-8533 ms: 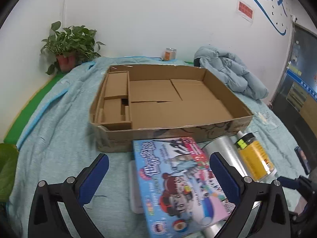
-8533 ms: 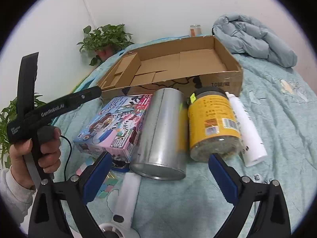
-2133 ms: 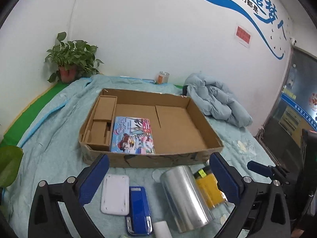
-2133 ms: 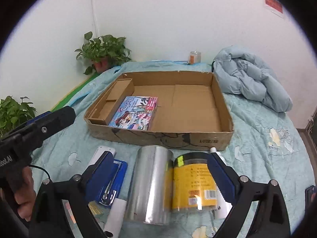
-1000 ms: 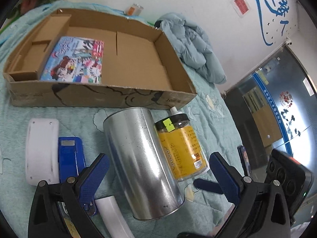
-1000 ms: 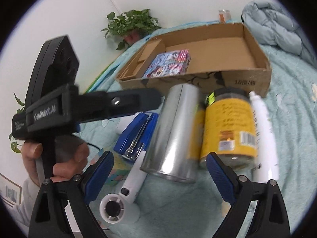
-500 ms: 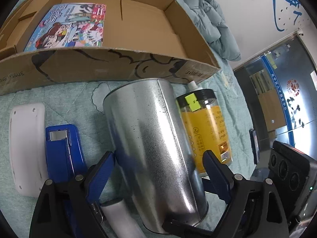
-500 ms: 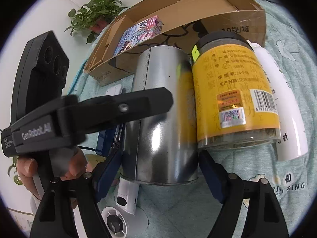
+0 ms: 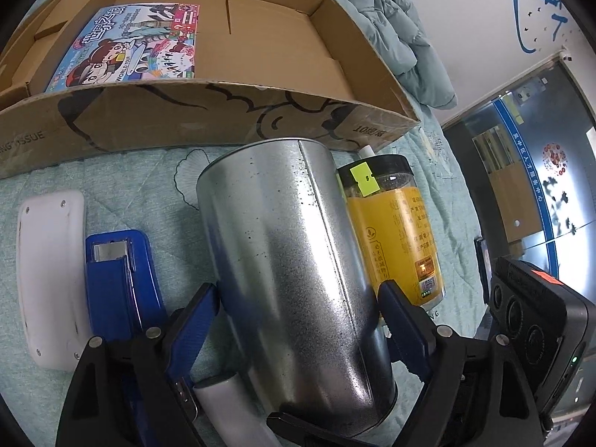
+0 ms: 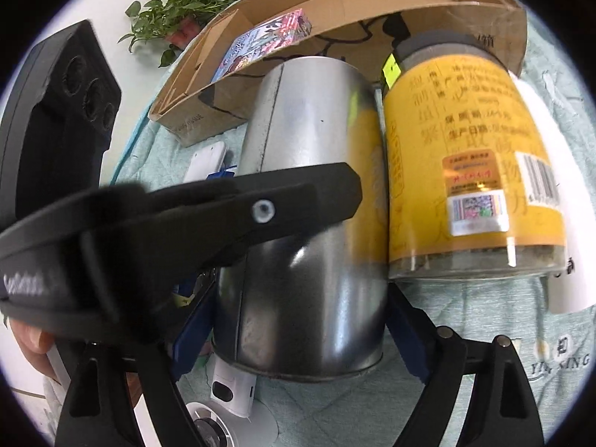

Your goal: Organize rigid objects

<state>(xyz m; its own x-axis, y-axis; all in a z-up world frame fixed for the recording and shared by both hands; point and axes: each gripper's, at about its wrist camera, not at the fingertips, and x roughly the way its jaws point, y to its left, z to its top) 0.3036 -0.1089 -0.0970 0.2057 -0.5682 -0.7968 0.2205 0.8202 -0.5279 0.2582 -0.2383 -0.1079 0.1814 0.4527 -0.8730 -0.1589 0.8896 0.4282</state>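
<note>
You were in the middle of picking up the galvanized metal can [image 9: 294,283], which lay on its side on the teal quilt [image 9: 123,193] just in front of the cardboard box [image 9: 223,111]. You had your left gripper [image 9: 294,316] straddling the can, a blue pad pressed to each flank, so it looked clamped on it. Your right gripper [image 10: 298,339] bracketed the can's near end, and its jaws were opening, with the can between them; the pads sat close to the wall, but I could not tell whether they pressed on it (your left gripper's black arm crossed that view and hid much).

The yellow-labelled jar [image 9: 398,231] lay touching the can's side, with a white bottle [image 10: 558,223] just beyond it. A blue stapler [image 9: 119,283] and a white plastic case [image 9: 48,275] lay on the other side. The illustrated game box [image 9: 130,44] was already in the cardboard box.

Next, I judged, you needed a firm two-handed hold, a level lift over the box's front wall, and a set-down on the bare floor beside the game box. The smooth round wall could slip or roll.
</note>
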